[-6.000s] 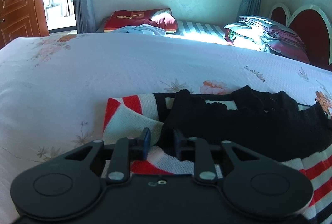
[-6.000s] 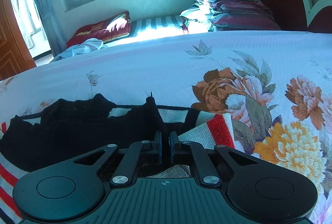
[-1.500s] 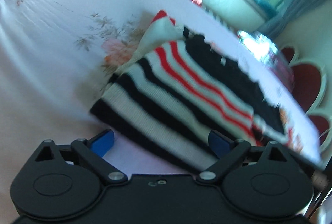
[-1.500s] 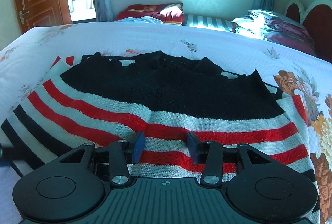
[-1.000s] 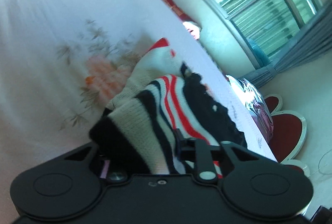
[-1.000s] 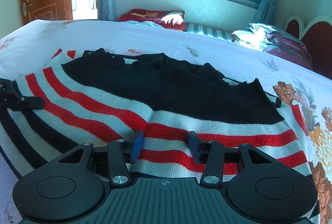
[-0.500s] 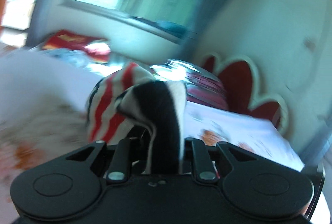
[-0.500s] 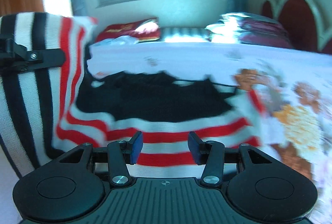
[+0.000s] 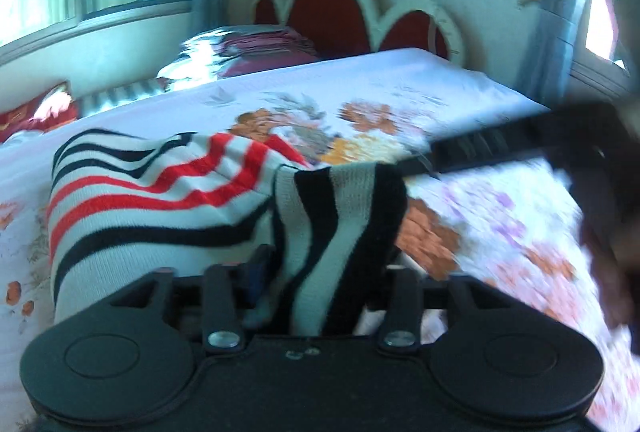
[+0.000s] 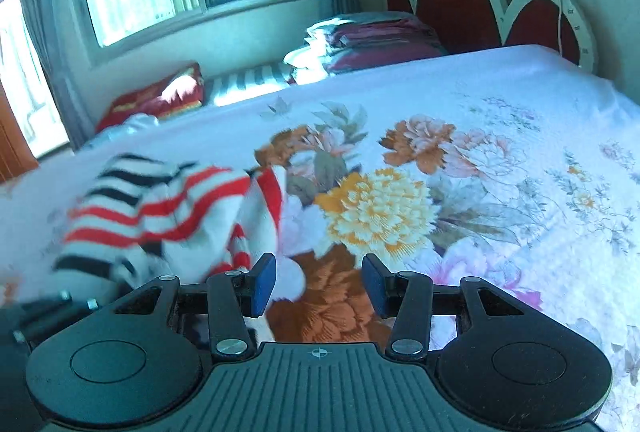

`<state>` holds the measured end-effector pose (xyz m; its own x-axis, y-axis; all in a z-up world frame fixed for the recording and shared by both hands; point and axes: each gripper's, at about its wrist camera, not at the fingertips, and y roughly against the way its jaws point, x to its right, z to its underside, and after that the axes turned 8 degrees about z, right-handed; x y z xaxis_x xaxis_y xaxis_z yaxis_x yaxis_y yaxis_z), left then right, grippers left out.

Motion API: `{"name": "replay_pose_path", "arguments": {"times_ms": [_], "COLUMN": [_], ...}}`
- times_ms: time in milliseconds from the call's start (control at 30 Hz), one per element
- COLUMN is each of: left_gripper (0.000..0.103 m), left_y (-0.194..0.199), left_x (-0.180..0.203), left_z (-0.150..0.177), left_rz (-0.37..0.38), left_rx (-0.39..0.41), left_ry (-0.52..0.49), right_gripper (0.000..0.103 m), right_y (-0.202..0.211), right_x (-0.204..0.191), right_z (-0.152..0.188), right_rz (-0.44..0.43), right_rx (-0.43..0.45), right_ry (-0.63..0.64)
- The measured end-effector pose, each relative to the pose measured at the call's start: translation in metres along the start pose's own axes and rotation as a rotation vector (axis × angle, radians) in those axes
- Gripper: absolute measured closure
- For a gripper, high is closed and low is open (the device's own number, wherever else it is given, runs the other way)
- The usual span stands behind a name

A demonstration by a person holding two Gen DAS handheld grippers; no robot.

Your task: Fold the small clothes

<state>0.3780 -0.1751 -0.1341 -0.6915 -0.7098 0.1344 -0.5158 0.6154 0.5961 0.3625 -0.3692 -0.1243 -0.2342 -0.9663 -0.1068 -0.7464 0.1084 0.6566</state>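
Note:
The striped sweater point(image 9: 160, 199), white with red and black bands, lies folded over itself on the floral bedsheet point(image 9: 360, 91). My left gripper point(image 9: 320, 264) has the sweater's black-and-white hem draped between its fingers; the fingertips are hidden by the cloth. In the right wrist view the sweater point(image 10: 168, 216) lies bunched at the left. My right gripper point(image 10: 318, 284) is open and empty, hovering over the sheet just right of the sweater. The right gripper also shows as a dark blur in the left wrist view point(image 9: 540, 139).
A red scalloped headboard point(image 10: 460, 3) stands at the far end. Stacked folded bedding point(image 10: 368, 39) and a red pillow point(image 10: 160, 95) lie by the window wall. The floral sheet point(image 10: 520, 191) stretches to the right.
My left gripper has carried the sweater's left side across to the right, folding it over the body. My right gripper has swung right, off the sweater, and stayed open.

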Motion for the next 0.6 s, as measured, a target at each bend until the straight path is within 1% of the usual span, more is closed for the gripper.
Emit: {"name": "replay_pose_path", "arguments": {"times_ms": [33, 133, 200, 233, 333, 400, 500, 533, 567, 600], "left_gripper": [0.037, 0.036, 0.036, 0.036, 0.036, 0.036, 0.037, 0.038, 0.038, 0.038], "left_y": [0.007, 0.029, 0.047, 0.056, 0.08, 0.092, 0.102, 0.104, 0.107, 0.112], "left_x": [0.003, 0.005, 0.0, -0.006, -0.032, -0.055, -0.082, -0.09, -0.098, -0.101], "left_z": [0.002, 0.009, 0.011, 0.012, 0.015, 0.016, 0.022, 0.021, 0.019, 0.02], "left_rz": [0.018, 0.039, 0.031, 0.015, -0.055, -0.105, -0.167, -0.183, -0.194, -0.198], "left_rx": [0.0, 0.011, 0.044, 0.058, 0.097, 0.108, 0.116, 0.111, 0.111, 0.117], "left_ry": [-0.008, -0.017, 0.032, 0.068, 0.194, 0.278, 0.378, 0.405, 0.429, 0.451], "right_gripper": [0.055, 0.055, 0.055, 0.055, 0.055, 0.055, 0.055, 0.05, 0.035, 0.028], "right_y": [0.002, -0.002, -0.013, -0.019, -0.035, -0.045, -0.054, -0.057, -0.059, -0.061], "right_x": [0.001, -0.005, -0.016, -0.021, -0.033, -0.034, -0.032, -0.031, -0.026, -0.024], "right_z": [-0.003, -0.013, -0.017, -0.018, -0.016, -0.016, -0.016, -0.016, -0.015, -0.016], "right_rz": [-0.037, -0.185, -0.244, -0.262, -0.279, -0.301, -0.321, -0.326, -0.333, -0.337], "right_rx": [-0.005, -0.062, -0.103, -0.129, -0.169, -0.199, -0.224, -0.237, -0.245, -0.246], "right_ry": [-0.021, -0.105, -0.118, -0.113, -0.108, -0.127, -0.15, -0.162, -0.184, -0.193]}}
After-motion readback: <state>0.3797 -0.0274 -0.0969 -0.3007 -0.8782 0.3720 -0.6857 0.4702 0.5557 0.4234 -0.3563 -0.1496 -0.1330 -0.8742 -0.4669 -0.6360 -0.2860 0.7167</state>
